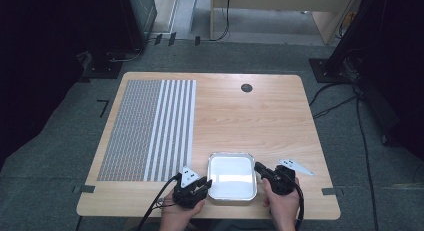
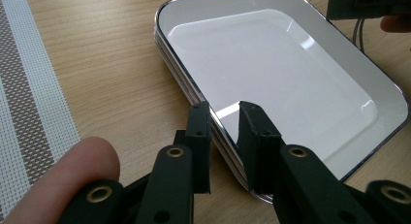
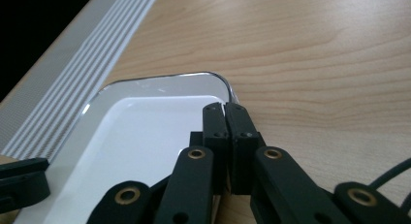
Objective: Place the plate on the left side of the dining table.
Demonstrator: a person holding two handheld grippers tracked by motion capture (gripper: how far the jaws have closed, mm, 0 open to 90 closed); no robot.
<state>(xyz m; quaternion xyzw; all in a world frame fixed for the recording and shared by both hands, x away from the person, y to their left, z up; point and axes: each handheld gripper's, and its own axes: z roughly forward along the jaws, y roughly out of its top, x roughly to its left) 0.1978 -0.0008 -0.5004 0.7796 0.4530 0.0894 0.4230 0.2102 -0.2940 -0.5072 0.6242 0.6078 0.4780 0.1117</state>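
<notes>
Right at the near edge of the wooden table [image 1: 280, 106], a person's two hands come in from below, each holding a black gripper. Left gripper [image 1: 200, 183] sits at the tray's near-left corner; in the left gripper view [image 2: 224, 136] its jaws stand narrow and straddle the tray's rim, one outside and one inside, with a slim gap visible between them, so I cannot tell whether the pads actually press on the rim. A fingertip [image 2: 72, 170] shows at the lower left of that view. Right gripper [image 1: 260, 167] is at the tray's right edge near its far-right corner; in the right gripper view [image 3: 226, 118] its jaws are pressed together, tips over the rim at that corner, and whether the thin rim is pinched between them is too hidden to say. White tray [image 1: 232, 178], rectangular with rounded corners and a shiny metal-looking rim, lies flat on the table between the two grippers, near the front edge and a bit right of centre; it is empty and glossy [image 2: 291, 83] [image 3: 140, 132]. Just left of the tray, a striped grey-and-white placemat [image 1: 150, 131] covers the table's left part, running to the far edge. Farther back, a small dark round hole [image 1: 246, 88] sits in the tabletop near the far edge.
</notes>
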